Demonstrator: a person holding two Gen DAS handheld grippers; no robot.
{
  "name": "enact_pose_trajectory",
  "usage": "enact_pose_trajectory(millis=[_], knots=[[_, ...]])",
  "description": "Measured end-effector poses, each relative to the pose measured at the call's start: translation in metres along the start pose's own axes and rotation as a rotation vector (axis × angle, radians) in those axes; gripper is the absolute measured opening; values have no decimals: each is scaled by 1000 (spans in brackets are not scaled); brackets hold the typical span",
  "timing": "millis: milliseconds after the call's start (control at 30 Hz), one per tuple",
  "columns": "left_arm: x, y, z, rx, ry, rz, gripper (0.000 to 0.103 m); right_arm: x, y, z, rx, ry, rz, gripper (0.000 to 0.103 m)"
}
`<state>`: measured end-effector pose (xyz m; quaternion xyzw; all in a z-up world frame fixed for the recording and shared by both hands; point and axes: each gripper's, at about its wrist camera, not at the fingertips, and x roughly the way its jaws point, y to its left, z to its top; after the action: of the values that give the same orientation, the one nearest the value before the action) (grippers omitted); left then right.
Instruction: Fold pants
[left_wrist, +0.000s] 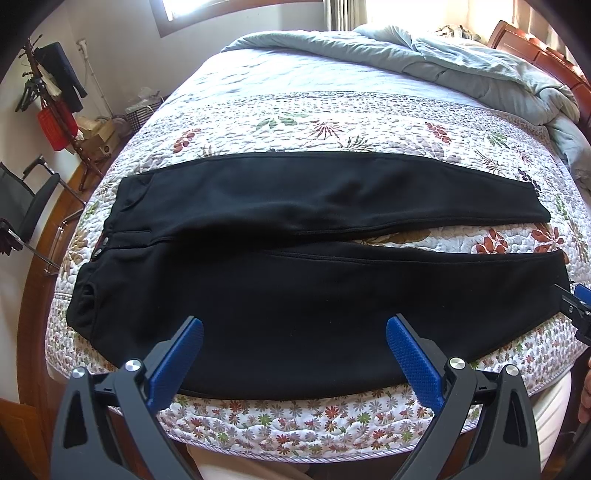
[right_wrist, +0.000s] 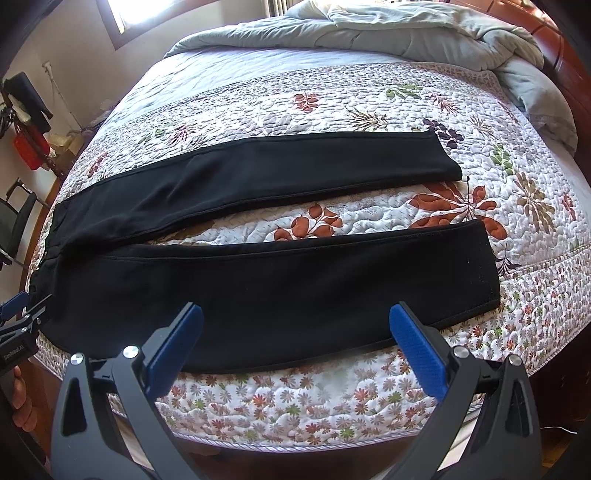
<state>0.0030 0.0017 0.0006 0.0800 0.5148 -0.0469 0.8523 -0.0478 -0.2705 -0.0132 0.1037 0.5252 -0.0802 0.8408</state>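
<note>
Hovering above the near edge of a bed, we hold both grippers spread wide and empty over a pair of black pants (left_wrist: 295, 280) laid flat on a floral quilt (left_wrist: 332, 125). Our left gripper (left_wrist: 294, 347) hangs over the near leg toward the waistband end, its blue pads (left_wrist: 413, 354) apart and clear of the cloth; our right gripper (right_wrist: 295, 339) hangs over the same leg nearer the cuff, jaws likewise released and grasping nothing. The pants lie crosswise on the bed, waistband to our left, two legs splayed in a narrow V with a strip of quilt showing between them. A rumpled grey duvet (left_wrist: 461, 62) sits well behind, by the headboard.

We judge the fold has not yet begun: the garment is merely spread out. The next move, as we read it, calls for pinching the near leg's outer edge at two places and carrying it over onto the far leg (right_wrist: 295, 166), keeping seams lined up and the cloth from bunching.
</note>
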Motion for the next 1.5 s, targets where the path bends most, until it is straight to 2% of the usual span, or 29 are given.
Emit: enact_pose_trajectory(millis=[600, 767, 833, 1000, 1033, 1067, 1100, 1200, 1267, 1400, 1500], knots=[[1, -3, -3, 5, -13, 14, 99, 2, 0, -1, 9, 2, 8, 100], [14, -5, -3, 6, 18, -6, 99, 7, -9, 3, 4, 5, 36, 100], [25, -7, 3, 12, 25, -33, 99, 11, -26, 16, 11, 9, 56, 100], [57, -16, 37, 53, -27, -229, 99, 28, -106, 73, 83, -75, -6, 100], [62, -19, 47, 70, -43, -215, 99, 38, -130, 91, 94, -87, -21, 100], [67, -28, 65, 56, -68, -269, 99, 48, -147, 104, 101, -74, -24, 100], [75, -35, 77, 79, -61, -259, 99, 61, -164, 118, 110, -46, -20, 100], [103, -62, 118, 127, -15, -289, 99, 116, -214, 162, 127, 71, 18, 100], [117, -80, 140, 131, 7, -352, 99, 139, -234, 177, 145, 103, 36, 100], [151, -102, 166, 149, 73, -413, 99, 178, -251, 197, 135, 154, 136, 100], [170, -113, 176, 195, 112, -444, 99, 193, -247, 201, 86, 174, 159, 100]])
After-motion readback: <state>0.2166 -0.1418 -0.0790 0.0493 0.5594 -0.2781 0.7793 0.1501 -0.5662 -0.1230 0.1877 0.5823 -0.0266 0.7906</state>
